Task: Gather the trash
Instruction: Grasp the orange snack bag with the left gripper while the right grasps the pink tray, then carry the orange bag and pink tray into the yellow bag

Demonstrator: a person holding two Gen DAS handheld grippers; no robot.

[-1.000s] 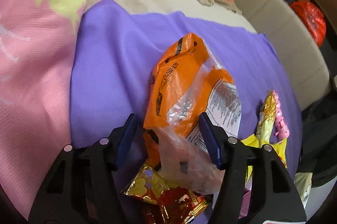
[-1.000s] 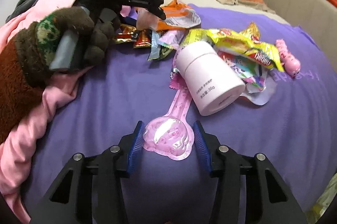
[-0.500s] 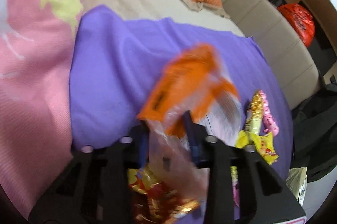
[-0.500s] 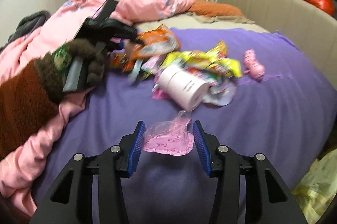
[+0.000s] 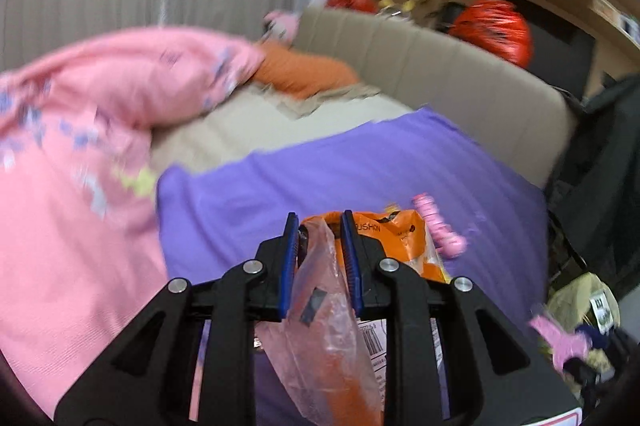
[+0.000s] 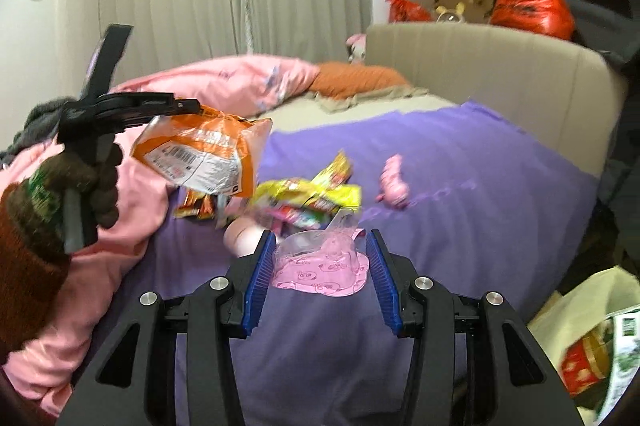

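My left gripper (image 5: 319, 226) is shut on an orange and clear snack bag (image 5: 332, 326) and holds it up off the purple bed cover (image 5: 320, 170). The same bag (image 6: 204, 154) hangs from the left gripper (image 6: 192, 106) in the right wrist view. My right gripper (image 6: 320, 246) is shut on a pink plastic blister pack (image 6: 320, 266), lifted above the cover. A pile of wrappers (image 6: 304, 198), a white jar (image 6: 244, 238) and a pink toy (image 6: 394, 182) lie on the cover behind it.
A pink quilt (image 5: 72, 154) lies to the left. A beige padded bed rail (image 6: 480, 66) runs along the far side. An open bag with trash (image 6: 588, 346) sits at the lower right, beside the bed. Red bags (image 6: 528, 6) stand behind the rail.
My left gripper closed on the orange bag and lifted it off the bed. My right gripper lifted the pink blister pack and both views tilted up.
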